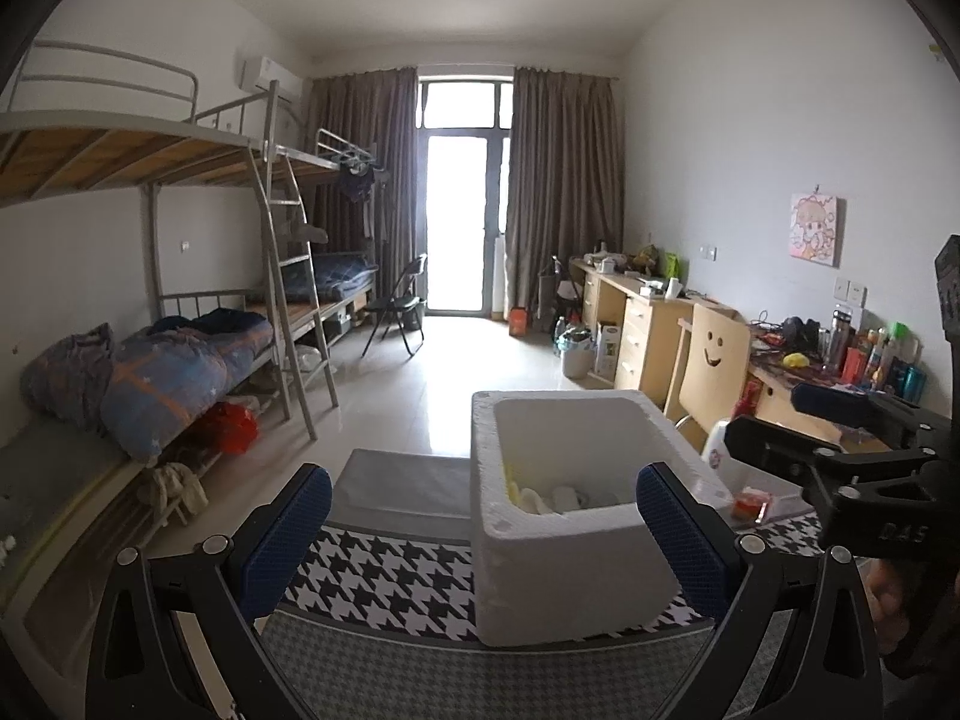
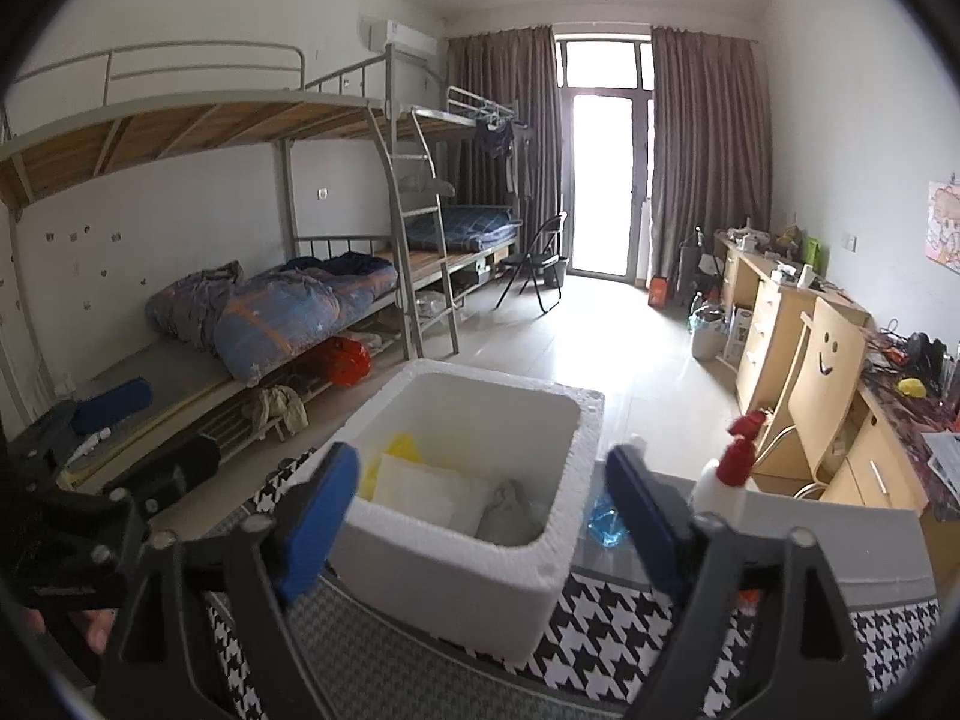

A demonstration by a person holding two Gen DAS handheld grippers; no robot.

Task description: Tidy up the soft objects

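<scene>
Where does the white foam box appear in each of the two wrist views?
Left wrist view: the white foam box stands right of centre, on the houndstooth cloth, between the open blue pads.
Right wrist view: the box sits at centre, low in the picture.
Shared landmark: the smiley-face chair, to the box's right.

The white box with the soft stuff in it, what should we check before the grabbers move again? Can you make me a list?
1. Left gripper open and holding nothing: ok.
2. Right gripper open and holding nothing: ok.
3. White foam box upright, top open: ok.
4. Soft things already inside, a yellow piece, a white cloth and a grey bundle, with room left: ok.
5. More soft things waiting on the checked cloth: cannot tell, none shows.
6. Spray bottle standing close to the right of the box, in the right gripper's way: not ok, mind it.
</scene>
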